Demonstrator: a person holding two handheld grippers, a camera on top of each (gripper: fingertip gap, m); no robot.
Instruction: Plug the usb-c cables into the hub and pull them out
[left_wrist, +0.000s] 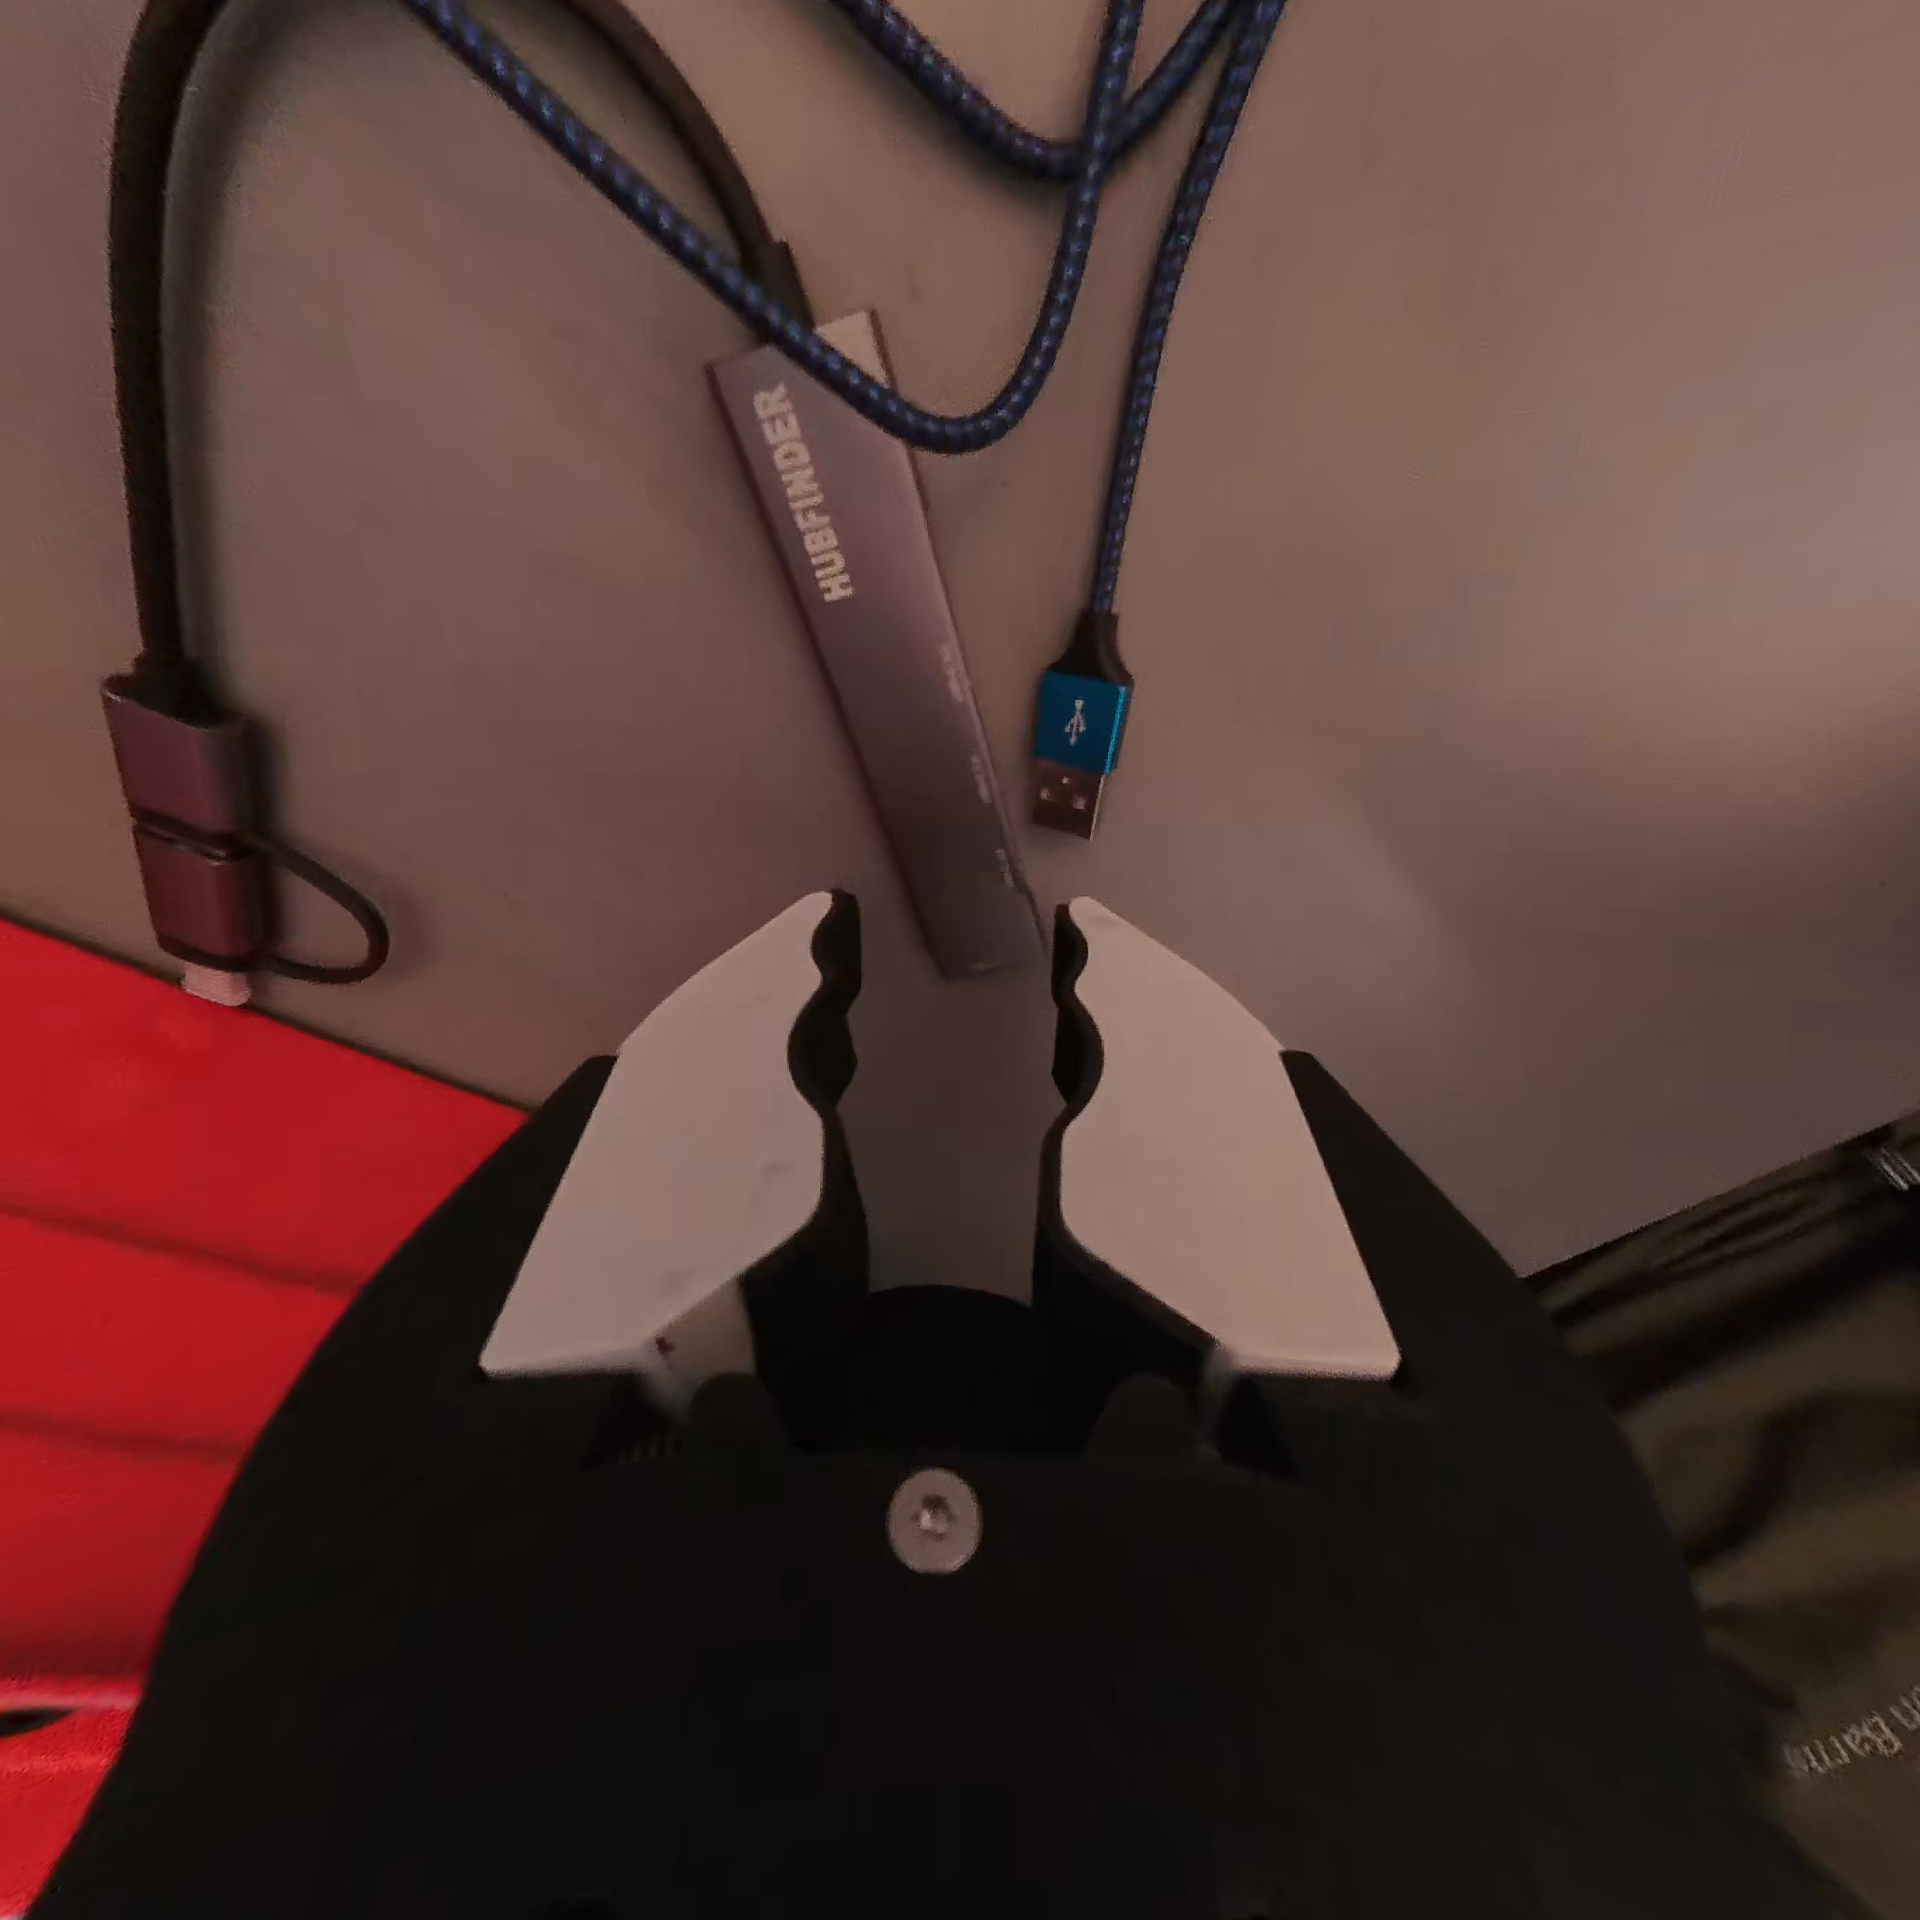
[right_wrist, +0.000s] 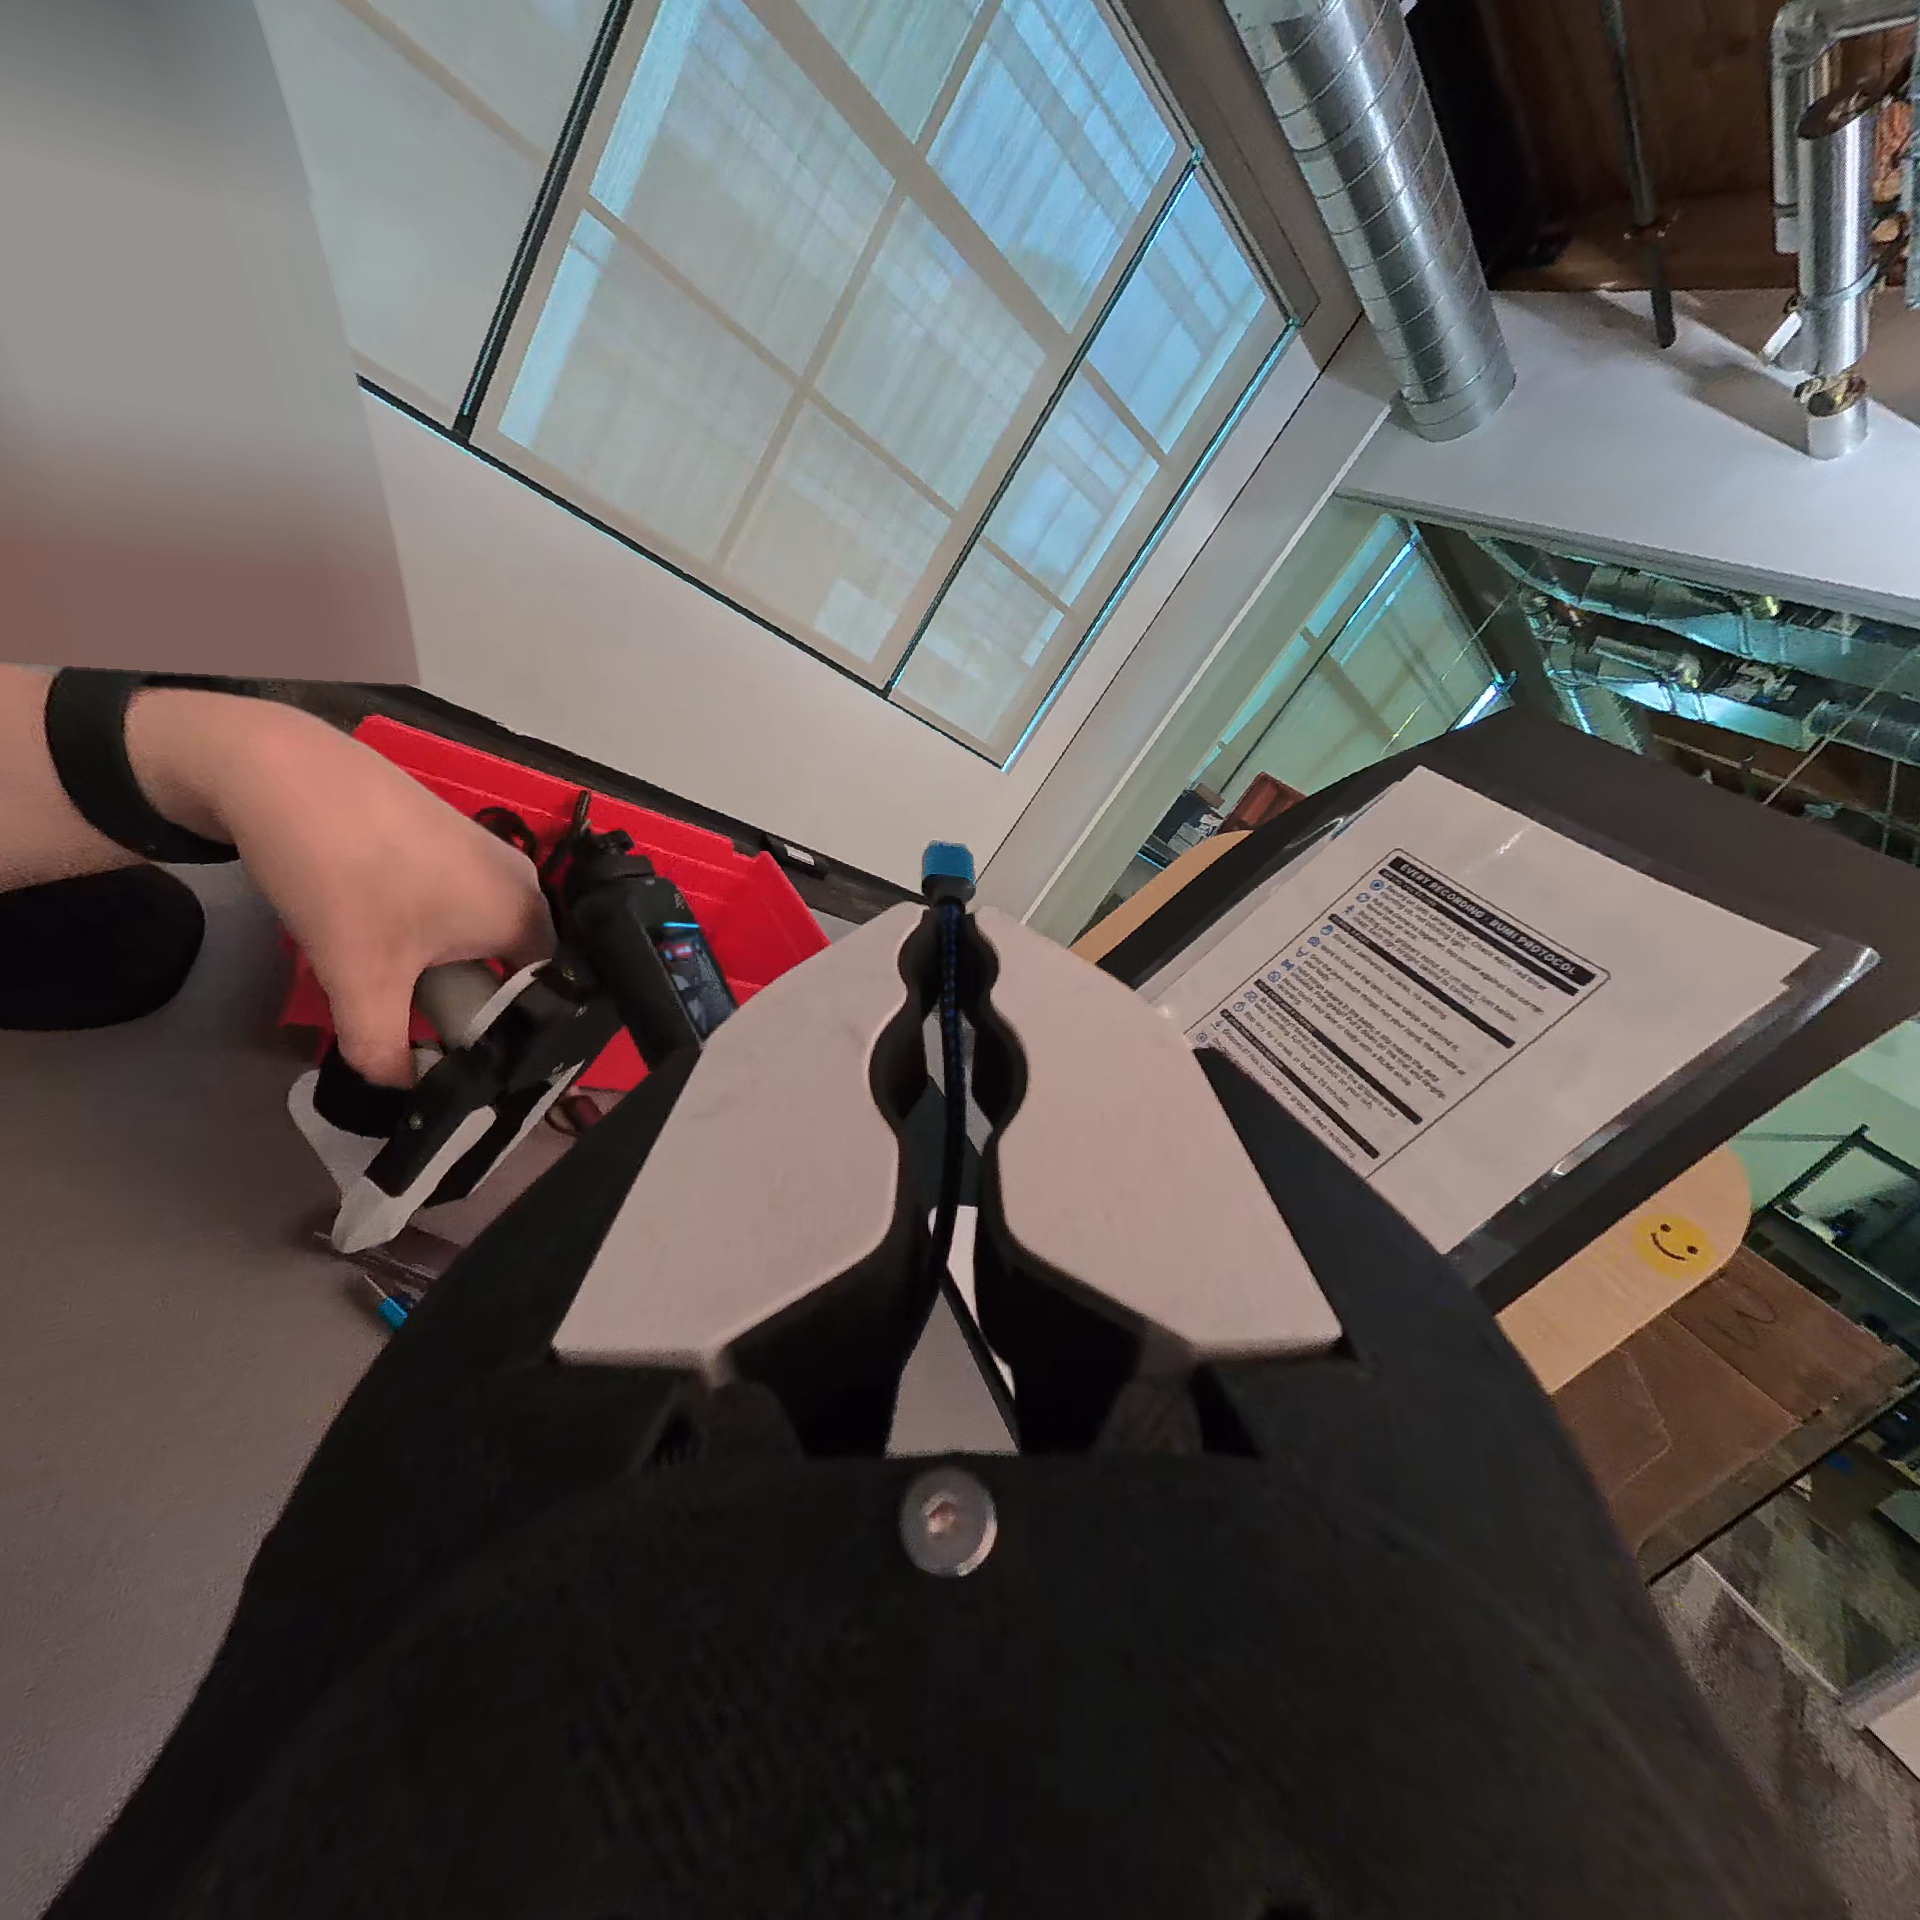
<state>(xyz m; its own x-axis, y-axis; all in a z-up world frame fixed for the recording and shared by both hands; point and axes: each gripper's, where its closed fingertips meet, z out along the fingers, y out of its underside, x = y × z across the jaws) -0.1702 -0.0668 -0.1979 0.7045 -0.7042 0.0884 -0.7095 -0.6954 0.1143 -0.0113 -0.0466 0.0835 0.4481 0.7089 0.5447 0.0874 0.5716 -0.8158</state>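
Braided blue cable (right_wrist: 948, 1039), limp and light, is pinched near its plug in the right claw (right_wrist: 948, 925); left claw (left_wrist: 954, 914) gapes empty, probably just above the hub (left_wrist: 883, 665).

body: black housing | fingers (left_wrist: 727, 1122): white, scalloped black pads | silver screw (left_wrist: 933, 1523) | black wristband (right_wrist: 94, 764)

**Bright room with a big window**

A large gridded window (right_wrist: 862, 343) sits in a white wall (right_wrist: 644, 665) and gives daylight. Silver ducts (right_wrist: 1382, 197) run along the ceiling. A grey table (left_wrist: 1455, 520) stands near a light wooden tabletop (right_wrist: 1621, 1278).
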